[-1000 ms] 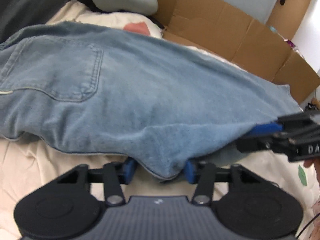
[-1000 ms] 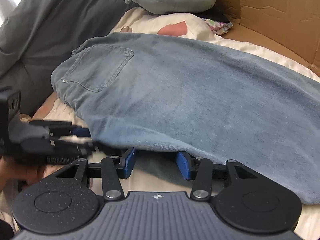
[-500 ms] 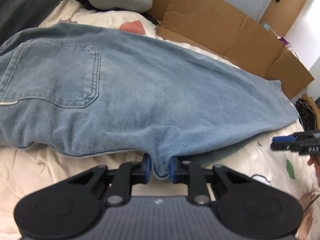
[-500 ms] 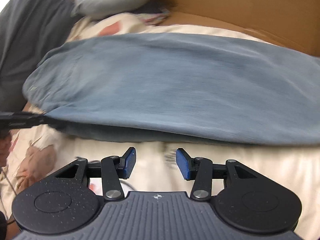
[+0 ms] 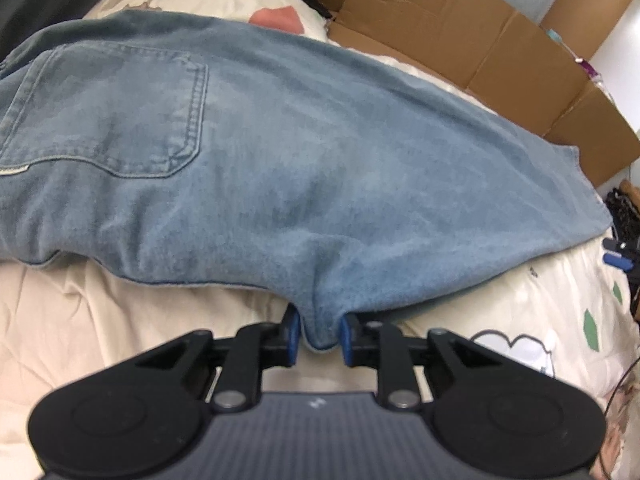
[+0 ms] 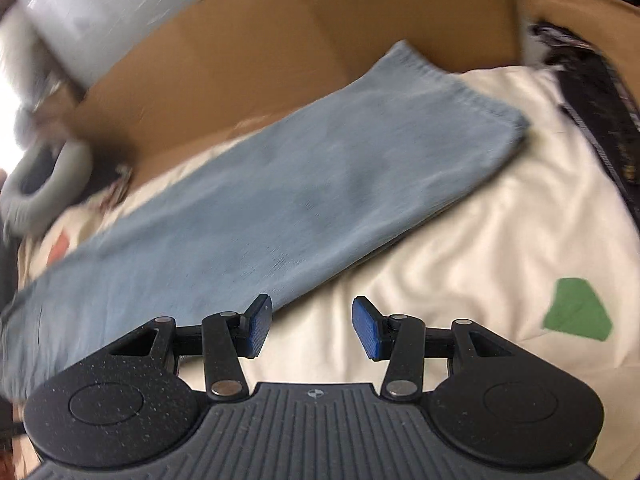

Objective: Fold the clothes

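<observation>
We see the jeans [image 5: 280, 168] lying lengthwise on the bed [image 5: 100, 320], their far edge near the cardboard [image 5: 460, 40]. Our left claw [image 5: 320, 338] pinches a fold of their near edge, its jaws easing slightly apart. Our right claw [image 6: 312, 326] stands apart and empty over bare sheet beside the leg's long edge, the hem [image 6: 472, 84] well beyond.

- Bed [image 5: 100, 320] with cream sheet (green and pink patches) lies under both tongs.
- Jeans [image 5: 300, 160] spread flat on it, ahead of them.
- Grey cushion [image 6: 44, 184] far left of the right tongs.
</observation>
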`<state>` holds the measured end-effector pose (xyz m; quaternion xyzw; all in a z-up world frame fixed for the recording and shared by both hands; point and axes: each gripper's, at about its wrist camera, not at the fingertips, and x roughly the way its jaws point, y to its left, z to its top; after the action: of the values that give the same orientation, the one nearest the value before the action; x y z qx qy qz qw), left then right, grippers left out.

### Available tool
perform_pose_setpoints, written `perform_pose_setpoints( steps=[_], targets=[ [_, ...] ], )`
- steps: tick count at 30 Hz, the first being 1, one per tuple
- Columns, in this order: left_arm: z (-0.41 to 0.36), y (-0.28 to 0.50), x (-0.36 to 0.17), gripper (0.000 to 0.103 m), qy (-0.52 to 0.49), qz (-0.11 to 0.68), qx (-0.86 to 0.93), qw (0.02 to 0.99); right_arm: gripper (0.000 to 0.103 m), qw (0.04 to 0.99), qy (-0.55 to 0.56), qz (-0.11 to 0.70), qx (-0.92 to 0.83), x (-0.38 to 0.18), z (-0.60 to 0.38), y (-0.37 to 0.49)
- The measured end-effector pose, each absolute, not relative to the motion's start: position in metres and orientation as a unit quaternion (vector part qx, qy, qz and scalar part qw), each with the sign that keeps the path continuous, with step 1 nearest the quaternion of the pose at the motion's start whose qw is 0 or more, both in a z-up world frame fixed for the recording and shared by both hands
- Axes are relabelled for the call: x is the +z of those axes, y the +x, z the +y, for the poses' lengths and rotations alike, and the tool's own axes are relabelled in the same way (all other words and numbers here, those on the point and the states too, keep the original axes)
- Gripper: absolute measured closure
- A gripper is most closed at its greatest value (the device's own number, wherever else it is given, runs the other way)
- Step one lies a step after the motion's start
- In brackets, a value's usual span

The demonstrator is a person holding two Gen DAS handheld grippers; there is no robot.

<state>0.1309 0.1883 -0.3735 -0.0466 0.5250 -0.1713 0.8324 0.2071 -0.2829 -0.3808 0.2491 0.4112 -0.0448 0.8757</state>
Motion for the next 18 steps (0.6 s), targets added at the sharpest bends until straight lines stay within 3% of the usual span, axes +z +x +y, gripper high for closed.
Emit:
perform_pose_setpoints(
  steps=[18],
  targets=[
    [0.177, 0.132, -0.379, 0.080, -0.014, 0.548, -0.156, 0.822, 0.051, 0.837, 0.383, 0.370, -0.123, -0.420, -0.363, 0.212]
  ],
)
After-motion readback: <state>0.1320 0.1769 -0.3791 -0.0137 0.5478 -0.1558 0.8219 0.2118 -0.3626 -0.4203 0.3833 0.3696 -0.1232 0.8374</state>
